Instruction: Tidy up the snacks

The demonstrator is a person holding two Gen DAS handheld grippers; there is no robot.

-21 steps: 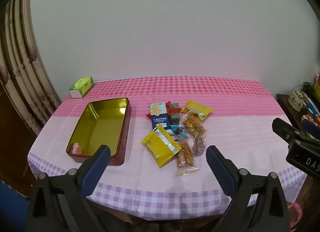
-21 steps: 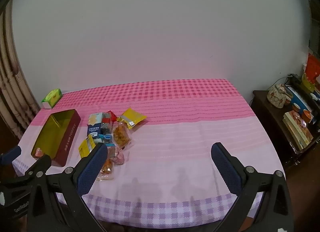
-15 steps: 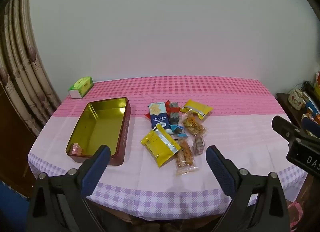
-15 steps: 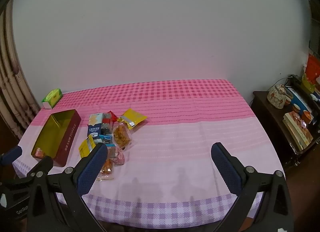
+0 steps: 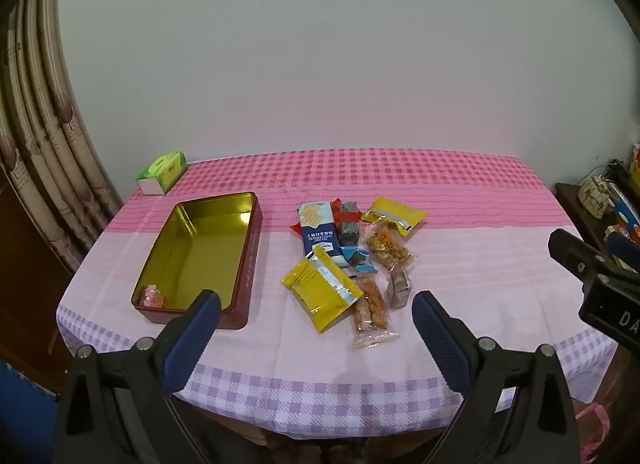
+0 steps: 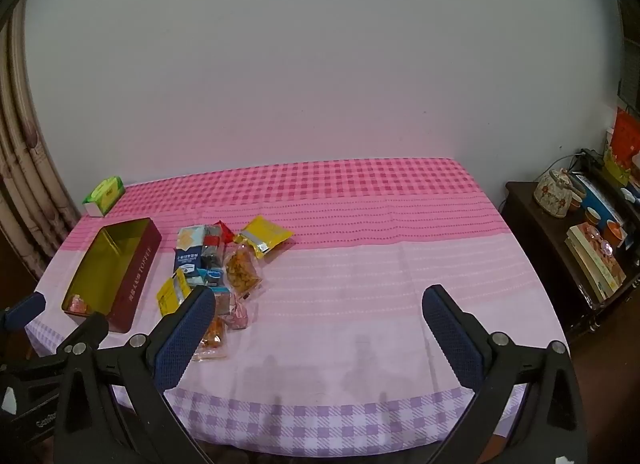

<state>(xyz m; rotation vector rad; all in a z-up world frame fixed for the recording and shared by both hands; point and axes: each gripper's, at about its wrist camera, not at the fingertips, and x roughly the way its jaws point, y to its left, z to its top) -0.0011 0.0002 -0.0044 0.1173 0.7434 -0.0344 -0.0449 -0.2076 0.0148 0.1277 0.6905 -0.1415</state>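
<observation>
A table (image 5: 460,264) covered with a pink and lilac checked cloth stands against a plain white wall. Two hand-held grippers hover over its near edge, both angled down toward the tabletop.

The left gripper (image 5: 316,308) has its blue-padded jaws spread wide with nothing between them. The right gripper (image 6: 318,304) is likewise wide apart and holds nothing; bare cloth lies ahead of it.

On the left part of the table sits a tin (image 5: 248,264), rectangular, dark red outside and gold inside, with no lid on it. One small pink sweet (image 5: 153,296) lies in its near corner; the rest of its floor is bare.

Just to the right of the tin, apart from it, the snacks (image 5: 352,256) lie in a loose pile on the cloth. Among them are a blue packet (image 5: 316,232) at the far side, a yellow packet (image 5: 394,215) to its right, a larger yellow pouch (image 5: 322,294) nearest the left gripper, and clear wrappers (image 5: 370,308) showing orange-brown pieces. Several overlap one another.

At the table's far left corner, by the wall, rests a green tissue box (image 5: 162,171). A patterned curtain (image 5: 44,135) hangs at the left. To the right of the table, a dark side cabinet (image 6: 560,264) carries a teapot (image 6: 554,191) and books (image 6: 596,260).
</observation>
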